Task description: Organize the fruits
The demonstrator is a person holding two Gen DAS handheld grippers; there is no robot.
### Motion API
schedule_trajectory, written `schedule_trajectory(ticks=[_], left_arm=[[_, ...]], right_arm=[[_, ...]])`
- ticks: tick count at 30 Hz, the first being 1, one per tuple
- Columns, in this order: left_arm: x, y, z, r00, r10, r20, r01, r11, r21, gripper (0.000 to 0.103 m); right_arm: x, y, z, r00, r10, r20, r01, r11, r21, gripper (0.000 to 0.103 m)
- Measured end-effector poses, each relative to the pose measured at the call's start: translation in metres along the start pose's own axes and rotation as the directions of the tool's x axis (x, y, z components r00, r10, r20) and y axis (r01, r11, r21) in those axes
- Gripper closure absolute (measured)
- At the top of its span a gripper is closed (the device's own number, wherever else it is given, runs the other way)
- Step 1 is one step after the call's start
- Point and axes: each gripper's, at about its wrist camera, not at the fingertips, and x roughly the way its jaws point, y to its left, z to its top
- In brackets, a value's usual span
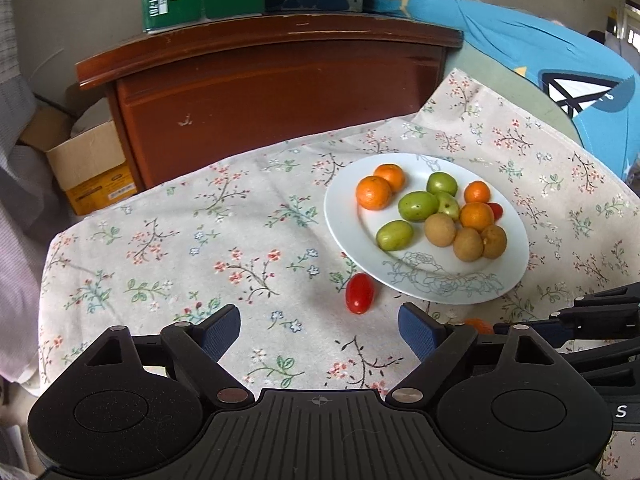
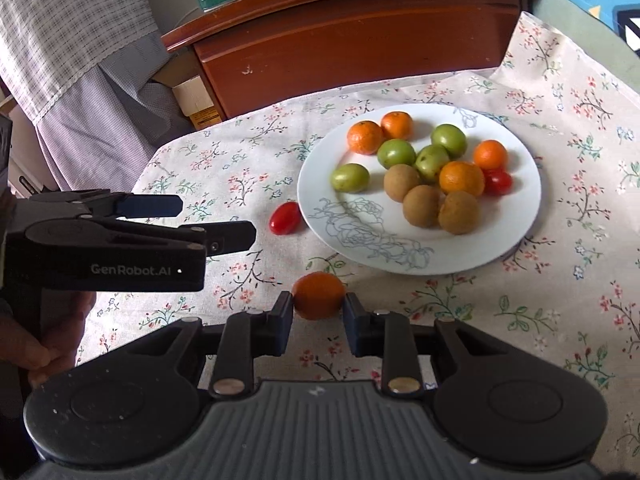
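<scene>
Left wrist view: left gripper point(image 1: 319, 330) fingers spread, empty, above cloth point(image 1: 192, 248). Loose tomato point(image 1: 359, 293) just beyond, touching near-left rim of plate point(image 1: 348, 224) of fruit. Cabinet point(image 1: 272, 92) far.

Right wrist view: right gripper point(image 2: 319, 312) fingers clamp orange point(image 2: 319, 295), near side of plate; left gripper at left.

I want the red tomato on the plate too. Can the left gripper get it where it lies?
Probably yes. The left gripper is open, and the tomato lies on the cloth just ahead, beside the plate, nothing between.
</scene>
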Motion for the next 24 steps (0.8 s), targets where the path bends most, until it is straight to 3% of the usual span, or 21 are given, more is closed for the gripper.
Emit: schedule_trajectory(ticks=[2,6,11,15,20,24], left_arm=[[0.006,-0.004,0.001,1.000,-0.030,-0.005,0.030,0.999,0.012,0.031],[0.016,-0.013,0.001,0.999,-0.053,-0.008,0.053,0.997,0.059,0.038],[0.028,-0.019,0.003,0.998,-0.061,-0.010,0.062,0.991,0.123,0.058],[0.036,-0.018,0.005,0.998,-0.068,-0.018,0.070,0.989,0.133,0.061],[0.041,-0.018,0.005,0.995,-0.092,-0.027,0.094,0.988,0.126,0.078],[0.040,-0.021,0.004,0.996,-0.087,-0.025,0.090,0.987,0.132,0.085]], right_arm=[[-0.003,-0.004,-0.001,1.000,-0.002,0.000,0.002,1.000,0.016,0.076],[-0.006,-0.008,-0.001,1.000,-0.007,0.004,0.007,1.000,0.029,0.076],[-0.005,-0.010,-0.001,1.000,-0.003,0.003,0.003,0.999,0.038,0.076],[-0.005,-0.010,0.000,1.000,0.000,0.004,0.000,0.999,0.043,0.076],[-0.004,-0.011,0.001,1.000,0.003,0.006,-0.004,0.999,0.054,0.076],[-0.004,-0.013,0.001,1.000,0.006,0.008,-0.006,0.998,0.059,0.076]])
